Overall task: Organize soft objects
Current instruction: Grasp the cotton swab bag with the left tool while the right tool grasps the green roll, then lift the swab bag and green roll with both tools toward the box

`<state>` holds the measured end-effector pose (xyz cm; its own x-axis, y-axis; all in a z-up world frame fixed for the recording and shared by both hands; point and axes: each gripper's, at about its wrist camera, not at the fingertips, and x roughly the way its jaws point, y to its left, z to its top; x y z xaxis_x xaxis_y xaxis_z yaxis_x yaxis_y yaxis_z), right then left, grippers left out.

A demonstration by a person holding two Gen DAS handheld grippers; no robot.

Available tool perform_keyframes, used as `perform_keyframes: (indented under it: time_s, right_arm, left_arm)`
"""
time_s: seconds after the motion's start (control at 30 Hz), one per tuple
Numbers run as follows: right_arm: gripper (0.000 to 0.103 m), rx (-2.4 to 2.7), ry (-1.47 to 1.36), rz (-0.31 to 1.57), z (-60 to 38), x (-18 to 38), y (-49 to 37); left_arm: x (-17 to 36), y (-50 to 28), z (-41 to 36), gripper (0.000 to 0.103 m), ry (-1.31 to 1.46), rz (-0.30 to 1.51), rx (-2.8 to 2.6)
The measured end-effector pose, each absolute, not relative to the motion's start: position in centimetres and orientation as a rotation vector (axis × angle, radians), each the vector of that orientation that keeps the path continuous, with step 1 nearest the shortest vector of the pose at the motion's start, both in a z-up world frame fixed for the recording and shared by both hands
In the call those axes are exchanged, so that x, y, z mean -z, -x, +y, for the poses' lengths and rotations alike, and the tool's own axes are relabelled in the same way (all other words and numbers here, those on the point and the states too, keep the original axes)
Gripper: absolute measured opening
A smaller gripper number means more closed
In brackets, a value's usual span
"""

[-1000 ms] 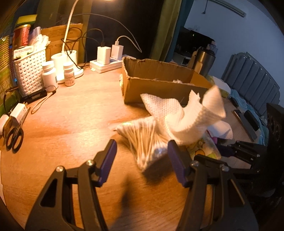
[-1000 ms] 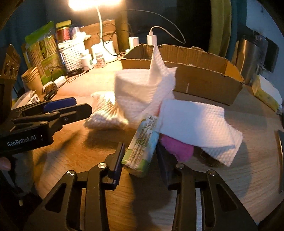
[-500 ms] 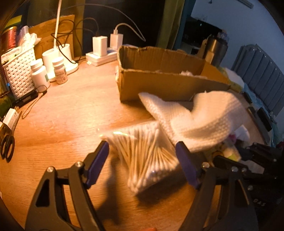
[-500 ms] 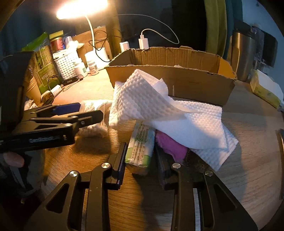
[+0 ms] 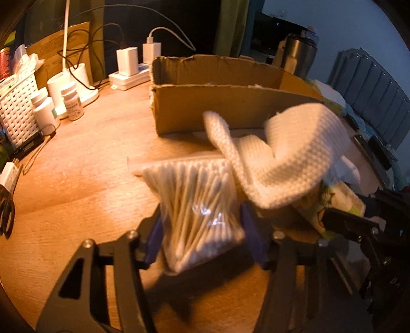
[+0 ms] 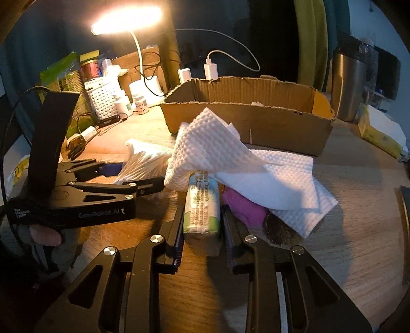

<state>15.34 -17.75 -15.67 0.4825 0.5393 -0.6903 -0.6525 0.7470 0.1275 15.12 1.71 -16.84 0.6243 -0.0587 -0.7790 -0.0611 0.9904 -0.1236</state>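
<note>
Closed in since a second ago: left gripper (image 5: 201,233), earlier short of the clear bag of cotton swabs (image 5: 197,205), now astride that bag, purple pads pinching its sides after the jaws have just been narrowing. Clamped likewise, right gripper (image 6: 202,225), jaws just narrowed onto the green-and-white tissue pack (image 6: 203,210), pads pressed against both long sides. Seen in the right wrist view at centre left, the left gripper (image 6: 143,179) again, black frame held by a hand (image 6: 44,234) at lower left, swab bag (image 6: 146,164) fanning out past its tips. Draped just past both grips, a white embossed paper towel (image 6: 230,158), one fold over the top end of the tissue pack, and in the left wrist view the same towel (image 5: 287,158) curling over the right side of the swab bag. Tucked under the towel beside the tissue pack, a magenta soft item (image 6: 243,207); next to it something dark and fuzzy, too hidden to identify. Beyond the pile, upper centre, an open cardboard box (image 6: 256,123) on the wooden table (image 6: 358,243). Farther out, upper left, a lit desk lamp (image 6: 125,20), a white lattice basket (image 6: 102,97), small pill bottles (image 5: 73,101) and chargers on a power strip (image 5: 130,74); at upper right, a steel tumbler (image 6: 347,87); at the far left edge of the left wrist view, black scissors (image 5: 6,212).
</note>
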Motion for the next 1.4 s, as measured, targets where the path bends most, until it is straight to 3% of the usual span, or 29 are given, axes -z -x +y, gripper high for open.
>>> perform_keyframes:
  time_s: [0.2, 0.7, 1.4]
  right_arm:
    - [0.028, -0.744, 0.175, 0.746, -17.5, 14.6, -13.9]
    - [0.028, -0.718, 0.213, 0.738, -17.7, 14.3, -11.2]
    - [0.028, -0.763, 0.22, 0.656, -15.9, 11.4, -10.7]
  left_arm:
    - [16.6, -14.0, 1.7, 0.046, 0.163, 0.889, 0.042]
    - [13.3, -9.9, 2.8, 0.046, 0.195, 0.791, 0.043]
    - [13.4, -6.7, 5.4, 0.046, 0.191, 0.792, 0.015]
